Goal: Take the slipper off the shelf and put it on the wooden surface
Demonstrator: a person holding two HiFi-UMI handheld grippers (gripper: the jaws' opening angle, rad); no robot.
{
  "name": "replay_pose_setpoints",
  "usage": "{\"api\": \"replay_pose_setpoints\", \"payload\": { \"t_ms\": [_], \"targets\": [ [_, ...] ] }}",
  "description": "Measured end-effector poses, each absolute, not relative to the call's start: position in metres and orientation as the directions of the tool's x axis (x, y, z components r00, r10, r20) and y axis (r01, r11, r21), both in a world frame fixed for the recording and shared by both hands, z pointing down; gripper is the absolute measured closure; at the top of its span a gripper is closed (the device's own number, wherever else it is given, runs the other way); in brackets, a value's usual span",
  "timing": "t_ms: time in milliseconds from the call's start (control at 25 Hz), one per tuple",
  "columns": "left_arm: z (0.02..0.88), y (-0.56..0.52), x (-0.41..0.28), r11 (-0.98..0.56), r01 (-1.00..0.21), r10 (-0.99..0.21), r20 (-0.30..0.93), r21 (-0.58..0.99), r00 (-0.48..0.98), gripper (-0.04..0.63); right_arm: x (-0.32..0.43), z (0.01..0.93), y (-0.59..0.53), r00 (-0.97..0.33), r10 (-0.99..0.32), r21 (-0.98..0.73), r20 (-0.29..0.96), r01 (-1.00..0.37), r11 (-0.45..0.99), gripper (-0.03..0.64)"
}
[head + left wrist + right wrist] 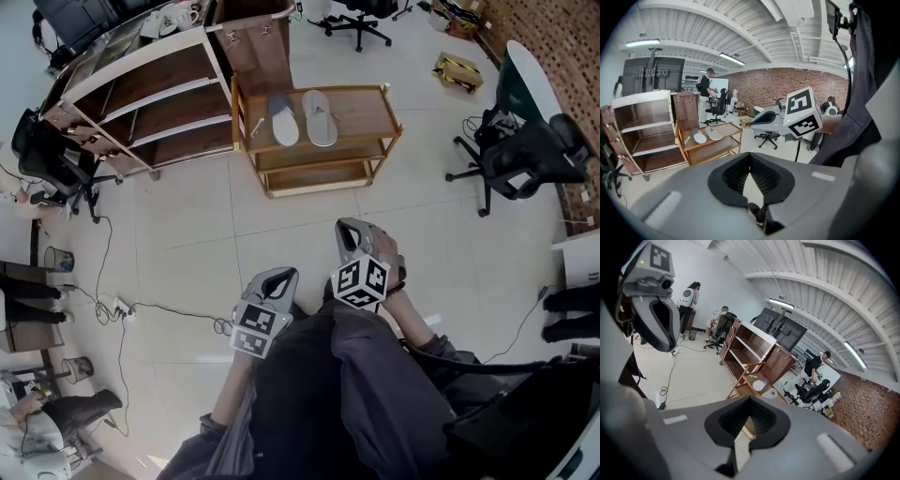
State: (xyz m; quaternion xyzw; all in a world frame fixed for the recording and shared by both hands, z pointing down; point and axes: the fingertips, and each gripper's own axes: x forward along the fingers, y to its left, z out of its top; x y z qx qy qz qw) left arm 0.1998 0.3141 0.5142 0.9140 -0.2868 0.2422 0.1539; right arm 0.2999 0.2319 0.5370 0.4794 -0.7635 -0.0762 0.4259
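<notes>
Head view: two slippers are seen side by side on the top tier of a low three-tier wooden rack [373,111], soles flat, toes pointing away from the person. The left slipper [284,119] is grey with a darker upper, the right slipper [320,117] is paler, almost white. They lie just beside each other, whether touching cannot be told. A small white stick-like item [255,127] lies near the rack's left edge. A larger open shelf unit [159,94] with dark wood panels is set just left of the rack. Bare tiled floor [281,225] separates the rack from the person. A black office chair [525,155] is placed off to the right and cables [111,305] are strewn at the left.

Left gripper [279,276] and right gripper [350,228] are held close to the body, well apart from the slippers. In the left gripper view the jaws are seen closed tip to tip with nothing between them. In the right gripper view the jaws are likewise brought together and empty
</notes>
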Motion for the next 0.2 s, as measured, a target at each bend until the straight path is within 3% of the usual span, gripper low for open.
{"api": "replay_pose_setpoints", "payload": {
  "t_ms": [200],
  "targets": [
    [0.5139, 0.3126, 0.1987, -0.784, -0.603, -0.456, 0.524, 0.146, 0.719, 0.583, 0.2978, 0.5345, 0.231, -0.181, -0.795, 0.53, 0.579, -0.658, 0.536, 0.617]
  ]
}}
